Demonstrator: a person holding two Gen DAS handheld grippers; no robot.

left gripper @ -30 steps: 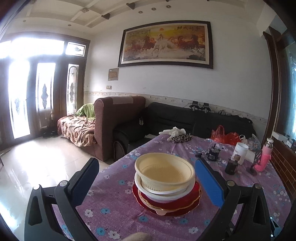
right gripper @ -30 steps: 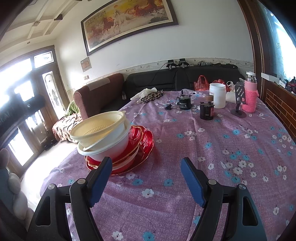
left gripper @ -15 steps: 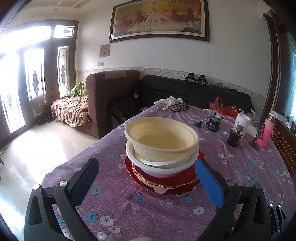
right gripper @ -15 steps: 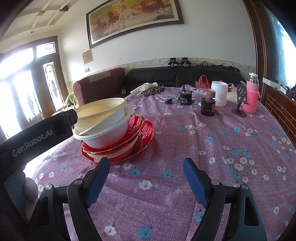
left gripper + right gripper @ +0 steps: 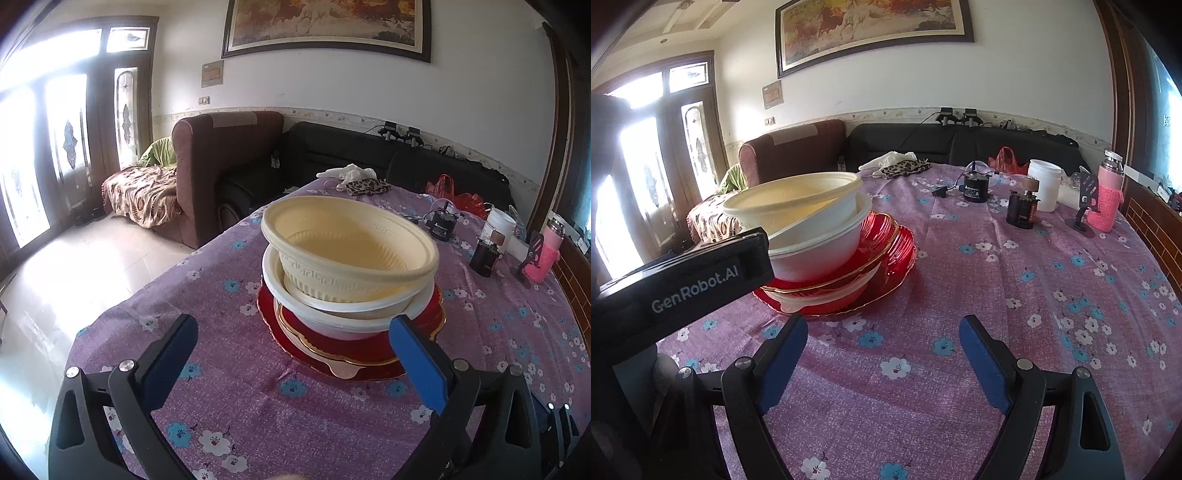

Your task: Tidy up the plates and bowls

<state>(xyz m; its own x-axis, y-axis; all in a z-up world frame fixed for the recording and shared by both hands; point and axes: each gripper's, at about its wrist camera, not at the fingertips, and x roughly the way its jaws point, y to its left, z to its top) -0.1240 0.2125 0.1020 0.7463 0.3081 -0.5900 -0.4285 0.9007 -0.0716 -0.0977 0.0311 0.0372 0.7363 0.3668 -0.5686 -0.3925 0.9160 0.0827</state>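
Left wrist view: left gripper point(image 5: 291, 338) gapes empty before the tilted cream bowl point(image 5: 349, 249) atop the stacked plates; light, thin plastic, best pinched at its rim; right gripper point(image 5: 882, 338) also spread

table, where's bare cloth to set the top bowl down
Bare tablecloth lies right of the red plates, before the dark jar and pink bottle. A smaller patch lies in front of the stack, by the open right hand-held gripper. The far right edge is crowded.
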